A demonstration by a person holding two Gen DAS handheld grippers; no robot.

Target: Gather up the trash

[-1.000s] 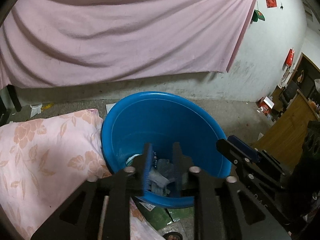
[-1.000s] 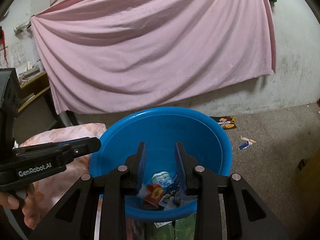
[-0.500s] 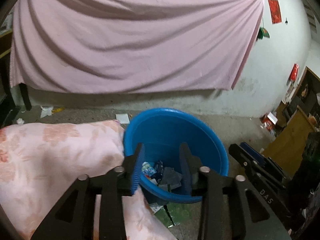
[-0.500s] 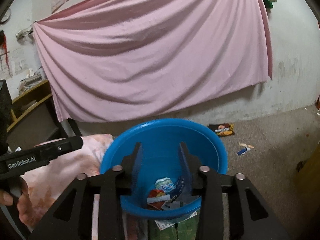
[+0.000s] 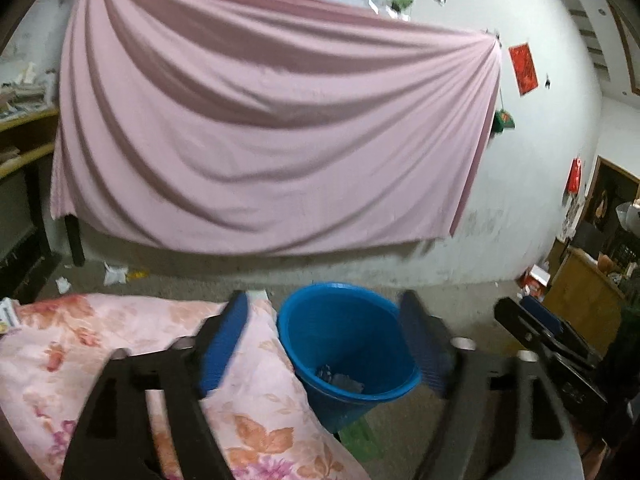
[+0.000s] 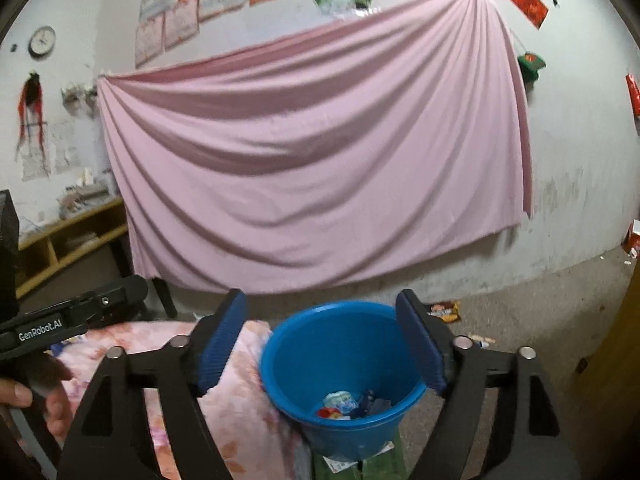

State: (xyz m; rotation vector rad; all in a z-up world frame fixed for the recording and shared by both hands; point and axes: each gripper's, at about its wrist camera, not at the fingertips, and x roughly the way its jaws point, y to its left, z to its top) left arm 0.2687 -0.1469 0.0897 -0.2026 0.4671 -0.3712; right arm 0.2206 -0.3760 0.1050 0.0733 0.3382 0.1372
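Both the left gripper (image 5: 324, 340) and right gripper (image 6: 322, 340) have just been opening, fingers now wide apart with nothing between them. The wrappers (image 6: 348, 402) lie in the blue basin (image 6: 304, 360) beside the floral bedding (image 5: 100, 344), likely so collected trash stays together.

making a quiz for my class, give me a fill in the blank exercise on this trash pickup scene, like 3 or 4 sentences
1. The wrappers already collected lie inside a ____ basin.
2. Both the left gripper and the right gripper have their jaws ____, with nothing held between them.
3. The big sheet hung on the wall behind is ____ in colour.
4. Beside the basin lies a pale cloth printed with a ____ pattern.

Missing words: blue; open; pink; floral
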